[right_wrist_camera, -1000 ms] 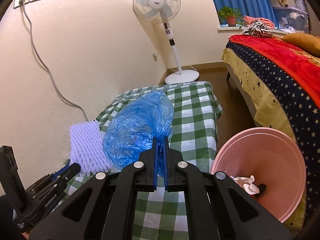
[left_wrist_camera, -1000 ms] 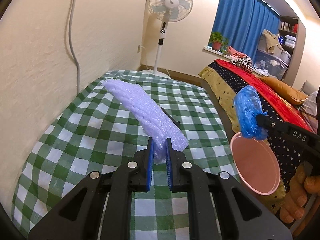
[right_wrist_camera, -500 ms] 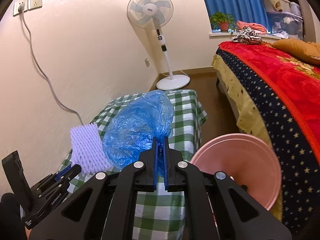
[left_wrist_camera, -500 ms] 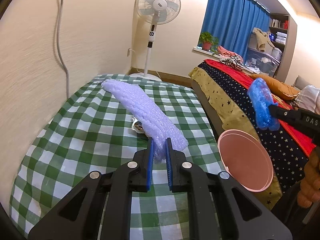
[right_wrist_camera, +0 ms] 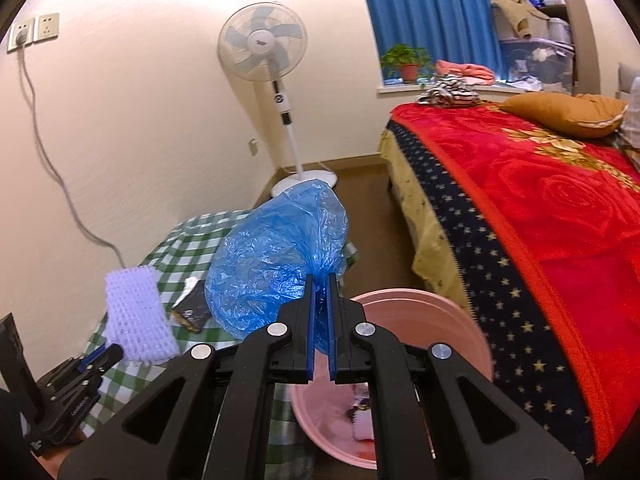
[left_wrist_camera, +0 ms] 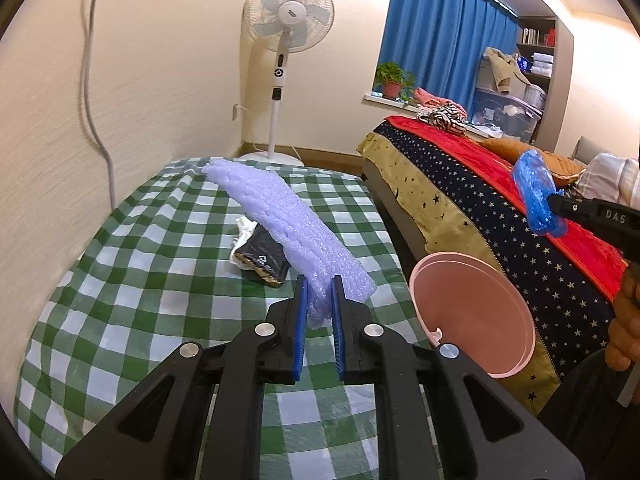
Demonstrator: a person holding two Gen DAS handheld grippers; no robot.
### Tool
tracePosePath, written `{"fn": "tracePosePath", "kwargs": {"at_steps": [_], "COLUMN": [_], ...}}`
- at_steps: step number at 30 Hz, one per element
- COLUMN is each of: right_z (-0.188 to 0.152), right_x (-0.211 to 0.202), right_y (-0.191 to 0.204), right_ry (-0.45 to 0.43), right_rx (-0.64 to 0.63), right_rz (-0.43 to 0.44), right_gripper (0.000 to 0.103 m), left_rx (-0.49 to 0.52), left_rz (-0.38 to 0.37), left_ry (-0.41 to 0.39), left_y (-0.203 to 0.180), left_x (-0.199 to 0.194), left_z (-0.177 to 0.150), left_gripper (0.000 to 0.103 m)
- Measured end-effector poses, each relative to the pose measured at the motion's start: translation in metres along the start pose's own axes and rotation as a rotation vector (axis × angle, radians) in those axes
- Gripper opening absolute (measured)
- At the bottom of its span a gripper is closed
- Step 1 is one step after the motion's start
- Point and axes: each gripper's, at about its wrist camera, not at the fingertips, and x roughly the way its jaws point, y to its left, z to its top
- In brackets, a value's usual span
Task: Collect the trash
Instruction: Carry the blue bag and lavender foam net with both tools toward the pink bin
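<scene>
Your left gripper (left_wrist_camera: 320,300) is clamped on the near end of a long purple foam net (left_wrist_camera: 288,224), which is lifted above the green checked tablecloth (left_wrist_camera: 132,280). A black wrapper (left_wrist_camera: 262,260) lies on the cloth under it, touching a white scrap (left_wrist_camera: 242,232). Your right gripper (right_wrist_camera: 320,296) is pinched tight on a crumpled blue plastic bag (right_wrist_camera: 276,268), held up above the pink bin (right_wrist_camera: 448,320), which sits between the table and the bed (right_wrist_camera: 540,208).
</scene>
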Motion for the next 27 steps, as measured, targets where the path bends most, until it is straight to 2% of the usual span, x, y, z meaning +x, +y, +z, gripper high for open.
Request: {"fn": "tracePosePath", "kwargs": {"at_steps": [12,27], "right_z": [-0.016,-0.013], "right_x": [0.005,0.021], "right_y": [-0.03,-0.051], "right_ry": [-0.001,0.011], "right_rx": [0.06,0.122], "right_rz": [-0.044,-0.067], "right_gripper": [0.005,0.005], "left_rx": [0.064,0.128], "left_rz": [-0.028,-0.076], "left_ry": [-0.001,0.021], "left_y": [-0.03,-0.069], "left_x": [0.011,0.035], "left_z": [-0.005,-0.01], "left_gripper": [0.011,0.011]}}
